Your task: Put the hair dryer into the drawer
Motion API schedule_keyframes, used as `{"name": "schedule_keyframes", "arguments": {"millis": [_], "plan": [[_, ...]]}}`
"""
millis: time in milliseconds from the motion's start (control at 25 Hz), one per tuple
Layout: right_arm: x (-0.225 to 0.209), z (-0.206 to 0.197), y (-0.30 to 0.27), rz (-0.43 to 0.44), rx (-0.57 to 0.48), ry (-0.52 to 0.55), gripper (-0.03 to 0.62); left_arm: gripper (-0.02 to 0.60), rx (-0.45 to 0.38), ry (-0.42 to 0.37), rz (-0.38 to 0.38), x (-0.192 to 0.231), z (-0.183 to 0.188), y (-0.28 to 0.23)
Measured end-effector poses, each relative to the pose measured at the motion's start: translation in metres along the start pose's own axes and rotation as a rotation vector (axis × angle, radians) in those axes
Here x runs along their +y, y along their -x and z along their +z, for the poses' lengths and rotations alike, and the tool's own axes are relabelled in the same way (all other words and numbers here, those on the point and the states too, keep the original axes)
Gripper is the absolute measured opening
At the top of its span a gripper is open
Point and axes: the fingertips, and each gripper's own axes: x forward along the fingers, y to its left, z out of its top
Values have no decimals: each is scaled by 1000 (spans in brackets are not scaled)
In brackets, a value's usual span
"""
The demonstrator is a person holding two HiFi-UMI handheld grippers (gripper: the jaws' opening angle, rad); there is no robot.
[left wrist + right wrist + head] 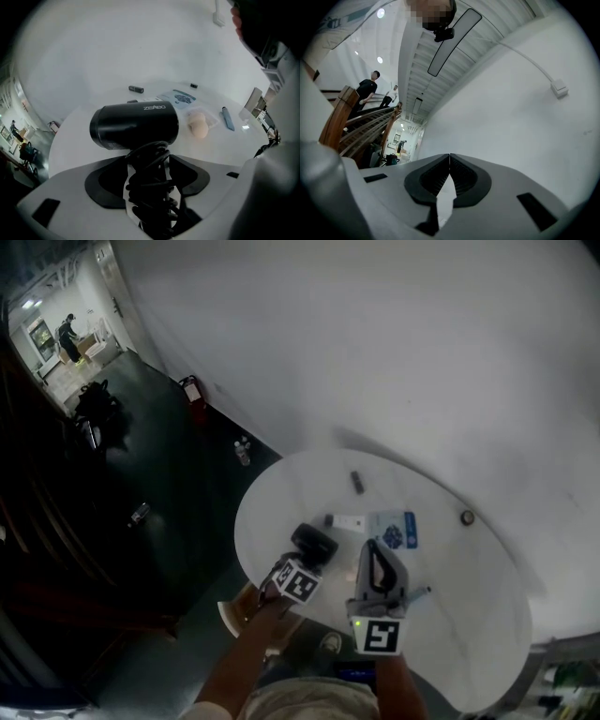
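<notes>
The black hair dryer (135,125) lies on the round white table (450,615), barrel sideways, its handle wrapped in black cord (149,187) pointing back between the jaws of my left gripper (149,157). The jaws stand wide, with slivers of table showing between the pads and the cord, so the gripper is open around the handle. From the head view the dryer (314,542) sits near the table's left front edge, just beyond the left gripper (307,561). My right gripper (375,549) hovers to its right, shut and empty (449,157), aimed at the white wall. No drawer shows.
On the table beyond the dryer lie a blue-and-white packet (180,97), a beige puff in a clear bag (198,125), a blue pen (228,118), a small black stick (136,88) and a white box (349,521). A tan wooden thing (234,610) sits under the near left edge. Dark floor lies left.
</notes>
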Motion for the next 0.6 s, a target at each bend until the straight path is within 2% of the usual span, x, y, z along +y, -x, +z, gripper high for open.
{"name": "schedule_keyframes", "arguments": {"millis": [240,600], "plan": [[11,-3,-9,16,6,8,8,267,23,20,-57,1,1,-6],[22,-3,-12,26,3,15,8,264,22,16,-59,0,2,-4]]}}
